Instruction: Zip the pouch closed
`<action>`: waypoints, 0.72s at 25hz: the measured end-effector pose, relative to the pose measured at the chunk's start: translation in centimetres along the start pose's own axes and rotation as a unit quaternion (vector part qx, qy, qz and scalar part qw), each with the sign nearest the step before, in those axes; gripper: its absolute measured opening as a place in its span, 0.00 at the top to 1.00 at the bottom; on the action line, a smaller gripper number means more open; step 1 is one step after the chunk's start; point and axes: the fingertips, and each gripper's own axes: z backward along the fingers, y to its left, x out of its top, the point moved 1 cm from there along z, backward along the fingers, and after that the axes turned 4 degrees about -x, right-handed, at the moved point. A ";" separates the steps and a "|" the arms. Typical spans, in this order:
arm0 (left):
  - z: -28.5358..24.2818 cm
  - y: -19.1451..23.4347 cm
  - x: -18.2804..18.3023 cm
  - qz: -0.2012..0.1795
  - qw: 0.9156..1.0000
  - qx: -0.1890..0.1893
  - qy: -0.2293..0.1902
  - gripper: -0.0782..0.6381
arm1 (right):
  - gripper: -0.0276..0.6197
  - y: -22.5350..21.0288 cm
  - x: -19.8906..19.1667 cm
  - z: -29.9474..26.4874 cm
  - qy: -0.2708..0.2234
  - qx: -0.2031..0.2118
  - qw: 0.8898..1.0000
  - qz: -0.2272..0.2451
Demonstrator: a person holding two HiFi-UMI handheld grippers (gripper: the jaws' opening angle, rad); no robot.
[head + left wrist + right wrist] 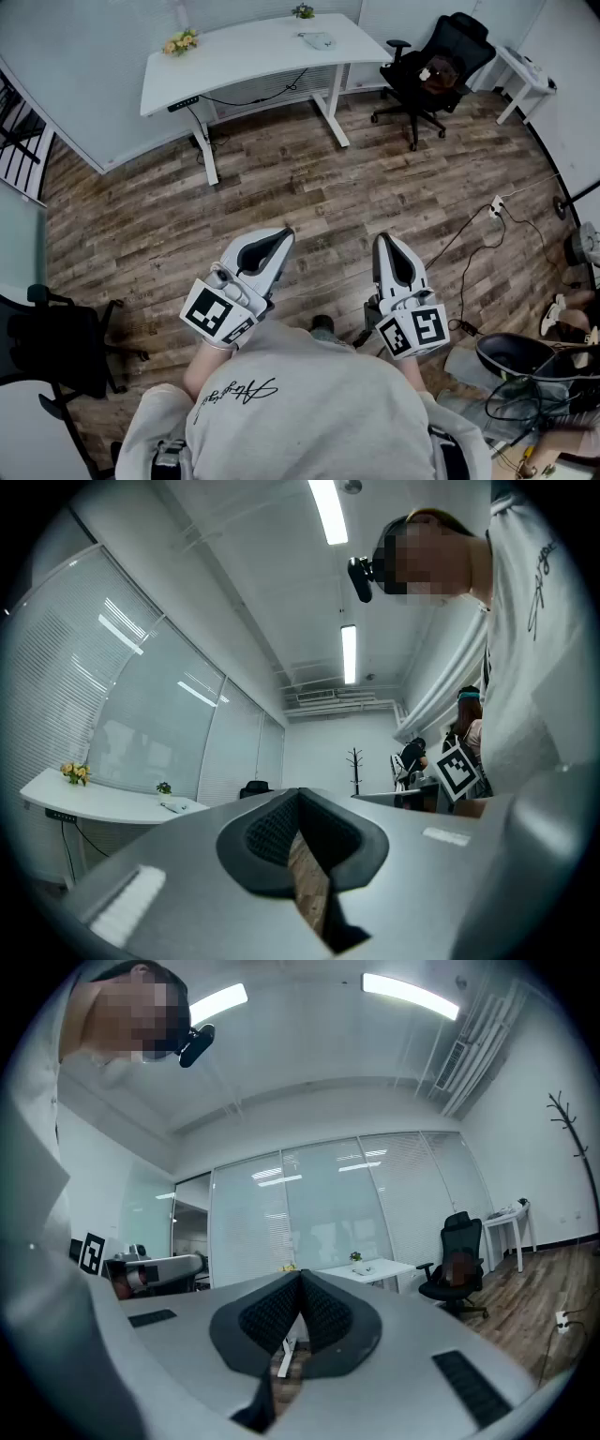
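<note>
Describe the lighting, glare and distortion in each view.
Head view: even, soft light, wood floor sharp, no glare. Left gripper view: fisheye with dark corners, ceiling light blown out, its shut tongs slightly soft. Right gripper view: same fisheye, lamp reflections on the glass wall.

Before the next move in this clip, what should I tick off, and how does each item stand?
1. Left gripper free: ok. Its jaws are together with nothing between them.
2. Right gripper free: ok. Its jaws are together and hold nothing.
3. Pouch located: cannot tell. A pale thing lies on the desk, but it is too small to identify.
4. Work within reach: not ok. The desk stands across the floor, well away from both grippers.
5. Way to the desk: ok. The chair stands off to its right in the head view.
</note>
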 end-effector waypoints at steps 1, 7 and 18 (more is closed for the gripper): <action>0.1 -0.1 0.0 -0.001 1.000 0.000 0.000 0.89 | 0.96 0.1 -0.1 0.1 0.000 0.001 1.000 0.000; 0.8 0.3 -0.1 -0.002 1.000 0.003 -0.003 0.89 | 0.96 0.8 -0.5 0.0 0.002 0.004 1.000 0.004; 1.5 1.6 -0.2 -0.003 1.000 0.008 -0.004 0.89 | 0.96 2.3 -0.6 -1.0 -0.011 0.017 0.999 0.025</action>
